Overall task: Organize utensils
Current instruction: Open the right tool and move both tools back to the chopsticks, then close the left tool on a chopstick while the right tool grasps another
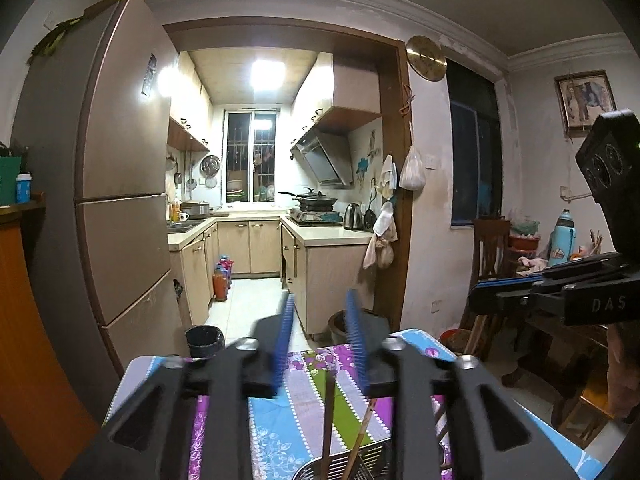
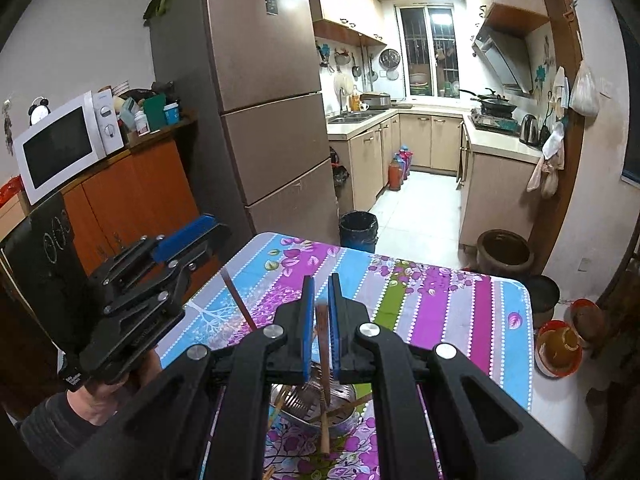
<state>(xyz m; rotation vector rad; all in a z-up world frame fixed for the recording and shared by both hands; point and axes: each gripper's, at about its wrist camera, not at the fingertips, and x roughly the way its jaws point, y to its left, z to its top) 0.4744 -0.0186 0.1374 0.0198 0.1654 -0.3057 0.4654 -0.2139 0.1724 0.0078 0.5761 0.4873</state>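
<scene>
Task partly advanced, in my judgement. The right hand-held gripper (image 2: pixel 322 300) is clamped on a single brown chopstick (image 2: pixel 323 344), its blue ribbed pads (image 2: pixel 308 320) pressed to either side, and the stick hangs upright above a perforated metal drainer basket (image 2: pixel 316 404) on the surface (image 2: pixel 440 300). Several more wooden chopsticks (image 2: pixel 280 400) lie crossed and slanted in that basket; one dark stick (image 2: pixel 238 300) leans out to the left. The left hand-held gripper (image 1: pixel 320 336) stands with its jaws apart, holding nothing, raised above the basket rim (image 1: pixel 372 452). Sorting therefore appears unfinished. The cloth is glossy, floral, striped; the sticks slender and matte; the basket shiny steel.
</scene>
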